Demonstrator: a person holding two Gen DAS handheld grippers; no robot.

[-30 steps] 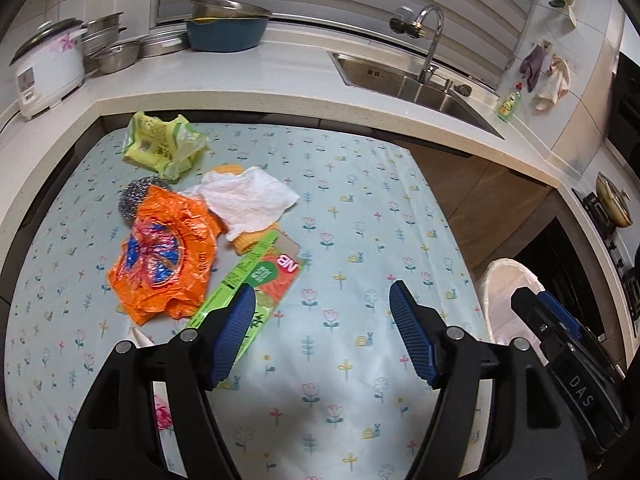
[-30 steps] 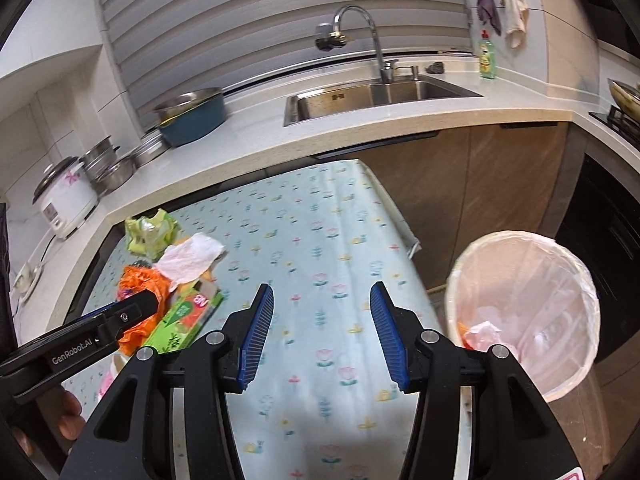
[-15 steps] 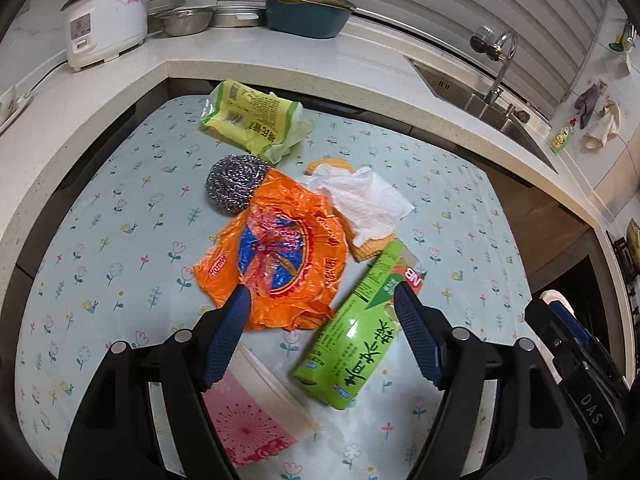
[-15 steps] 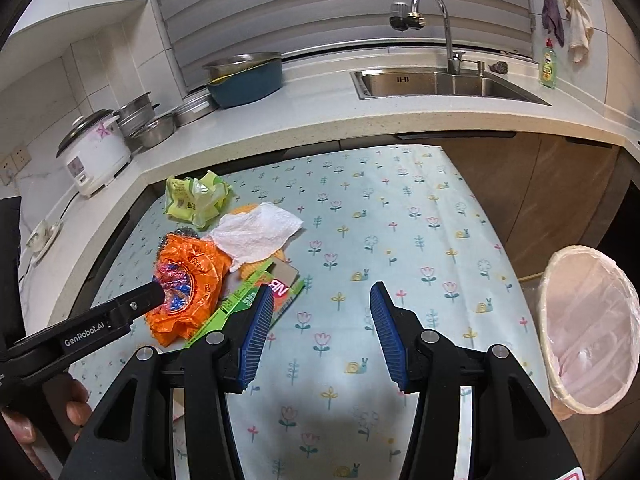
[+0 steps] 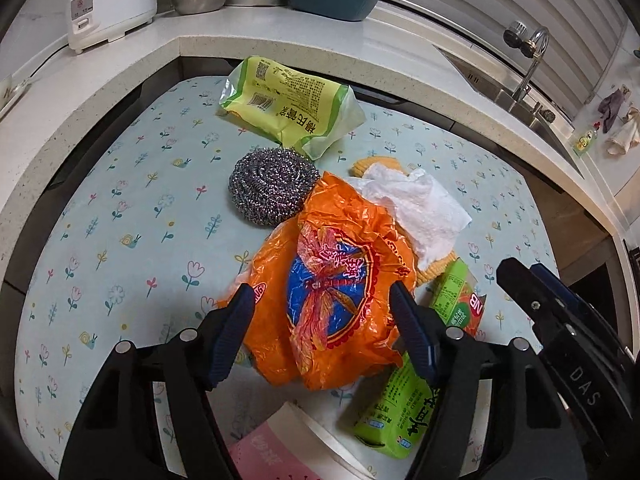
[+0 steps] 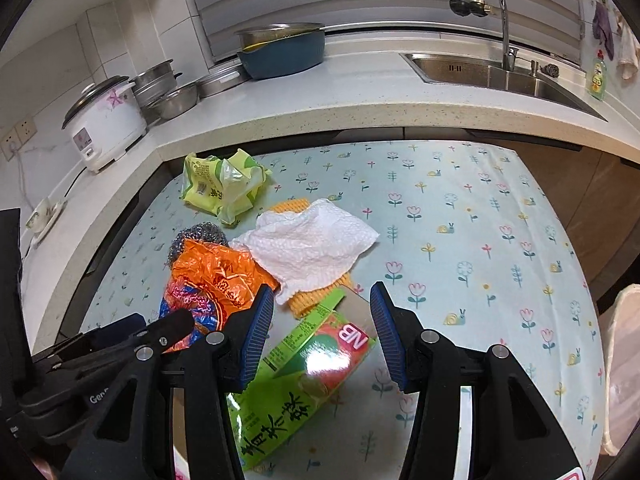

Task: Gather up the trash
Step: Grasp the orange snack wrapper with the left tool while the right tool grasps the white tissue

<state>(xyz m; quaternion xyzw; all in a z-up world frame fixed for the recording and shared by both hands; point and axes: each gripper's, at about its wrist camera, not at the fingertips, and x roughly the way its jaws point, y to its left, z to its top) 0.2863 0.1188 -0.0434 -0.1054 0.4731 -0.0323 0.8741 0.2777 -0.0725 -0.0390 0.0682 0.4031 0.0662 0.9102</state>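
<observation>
A pile of trash lies on the flowered tablecloth (image 5: pixel 120 240). My left gripper (image 5: pixel 324 320) hangs over a crumpled orange plastic bag (image 5: pixel 332 292). Its jaws are closing with the bag between them, and the pads do not press on it. My right gripper (image 6: pixel 320 312) stands open over a green carton (image 6: pixel 304 372), which lies flat below its fingers. A white paper towel (image 6: pixel 312 244) rests on a yellow cloth (image 6: pixel 312 296). A steel scourer (image 5: pixel 272 192) and a yellow-green wrapper (image 5: pixel 288 104) lie farther back.
A pink and white paper piece (image 5: pixel 280 440) lies at the near edge under my left gripper. A bin with a pale liner (image 6: pixel 624 360) stands off the table's right side. The counter behind holds a rice cooker (image 6: pixel 104 124), pans and a sink (image 6: pixel 500 76).
Both grippers have swung left from the bin side to the trash pile and come lower. The left one now straddles the orange bag, the right one the green carton.
</observation>
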